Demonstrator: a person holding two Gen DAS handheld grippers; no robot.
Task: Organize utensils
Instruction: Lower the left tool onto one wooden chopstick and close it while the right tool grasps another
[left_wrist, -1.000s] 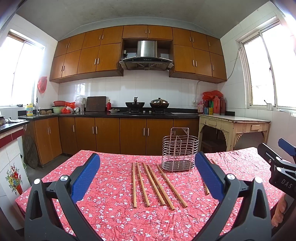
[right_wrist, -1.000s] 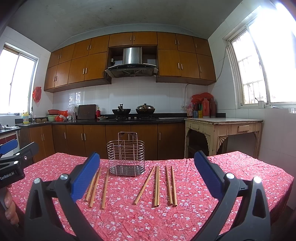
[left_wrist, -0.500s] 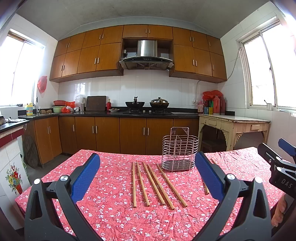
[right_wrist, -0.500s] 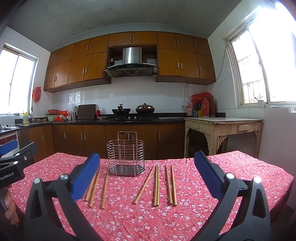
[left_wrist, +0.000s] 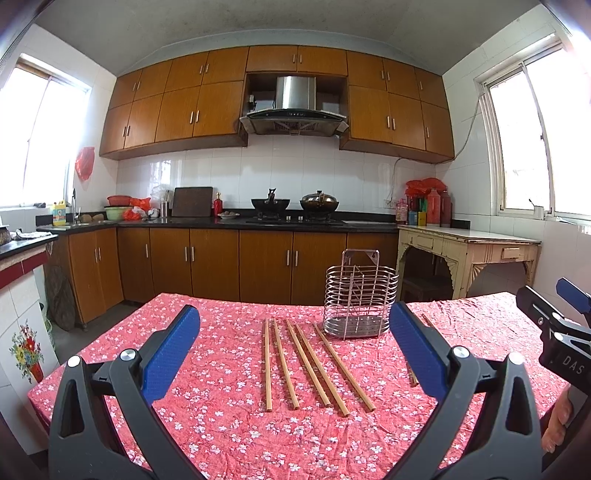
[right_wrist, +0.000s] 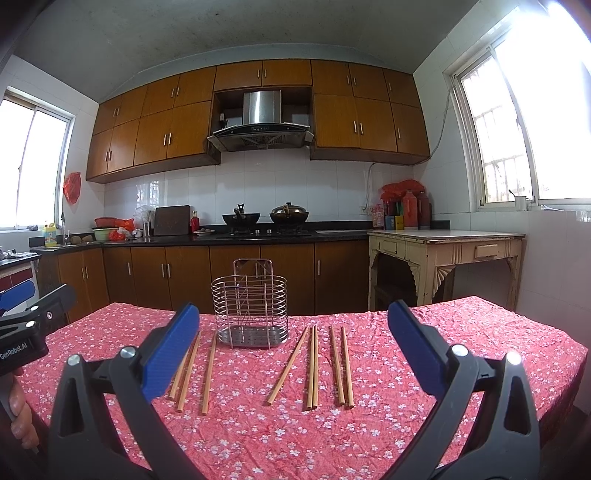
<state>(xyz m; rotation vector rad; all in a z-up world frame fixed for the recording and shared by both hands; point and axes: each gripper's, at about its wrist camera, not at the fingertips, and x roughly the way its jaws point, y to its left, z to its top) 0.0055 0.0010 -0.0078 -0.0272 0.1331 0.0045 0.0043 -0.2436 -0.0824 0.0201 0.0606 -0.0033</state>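
On the red floral table (right_wrist: 480, 332), slim wooden chopsticks (right_wrist: 192, 365) lie flat left of an upright wire utensil holder (right_wrist: 250, 306), more chopsticks on its right. The left gripper (left_wrist: 295, 354) and right gripper (right_wrist: 293, 354) hover with fingers spread, holding nothing.

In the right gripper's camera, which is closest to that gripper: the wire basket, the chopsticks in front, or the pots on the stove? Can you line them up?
From the right gripper:
1. Chopsticks, lying on the tablecloth just ahead.
2. Wire basket, standing farther back on the table, slightly left.
3. Pots, on the stove by the far wall.
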